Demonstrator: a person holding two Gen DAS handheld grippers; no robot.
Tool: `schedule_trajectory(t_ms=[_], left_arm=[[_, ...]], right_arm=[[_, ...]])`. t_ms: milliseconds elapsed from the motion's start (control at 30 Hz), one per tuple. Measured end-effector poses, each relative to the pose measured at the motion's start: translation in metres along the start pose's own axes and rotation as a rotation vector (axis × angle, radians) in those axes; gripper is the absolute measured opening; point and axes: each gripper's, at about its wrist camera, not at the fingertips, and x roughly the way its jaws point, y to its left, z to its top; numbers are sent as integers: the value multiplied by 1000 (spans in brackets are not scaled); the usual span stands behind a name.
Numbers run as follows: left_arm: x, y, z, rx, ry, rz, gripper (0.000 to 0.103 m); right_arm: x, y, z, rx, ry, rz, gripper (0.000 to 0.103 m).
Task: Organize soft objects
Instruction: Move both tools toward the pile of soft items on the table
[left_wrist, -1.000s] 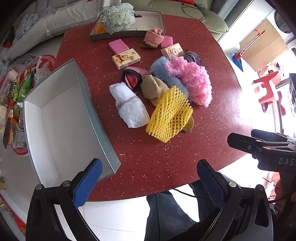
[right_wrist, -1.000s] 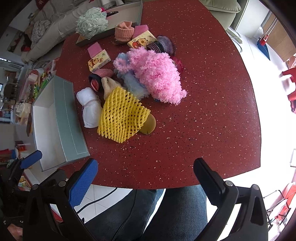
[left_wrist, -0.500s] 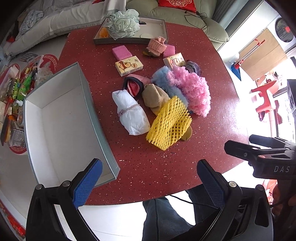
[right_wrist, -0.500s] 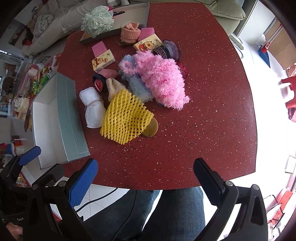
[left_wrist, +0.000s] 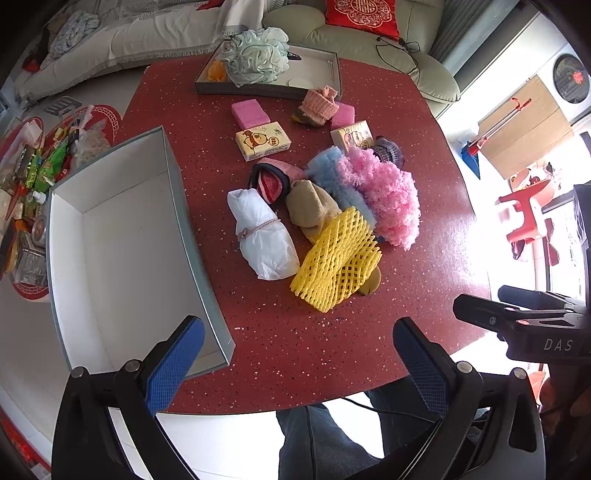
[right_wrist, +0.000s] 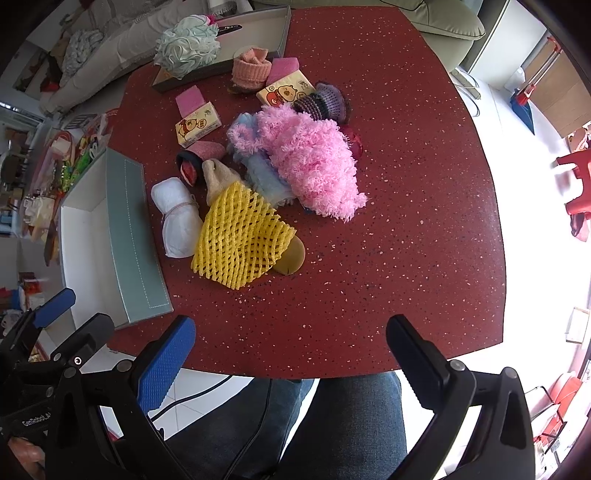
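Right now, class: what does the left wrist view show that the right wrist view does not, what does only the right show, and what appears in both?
Only the left wrist view shows the red cushion on the sofa, the orange item in the tray, and the whole white inside of the grey box.

Only the right wrist view shows the dark red item behind the pink fluffy cloth.

Both show the red table, the yellow net, the white bundle and both grippers open: left, right.

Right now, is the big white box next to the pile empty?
Empty, as far as shows. The white box has only bare floor and walls inside; its near corner hides behind the left gripper.
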Motion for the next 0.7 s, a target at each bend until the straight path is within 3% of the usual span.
schedule_trajectory(t_ms=[400,700], left_arm=[[10,9,-9,-65,11,-8,103],[34,-3,-9,-113,65,-16,103]], right_arm=[[9,-4,-3,-18,46,-19,103],[25,-28,4,-37,115,-23,103]])
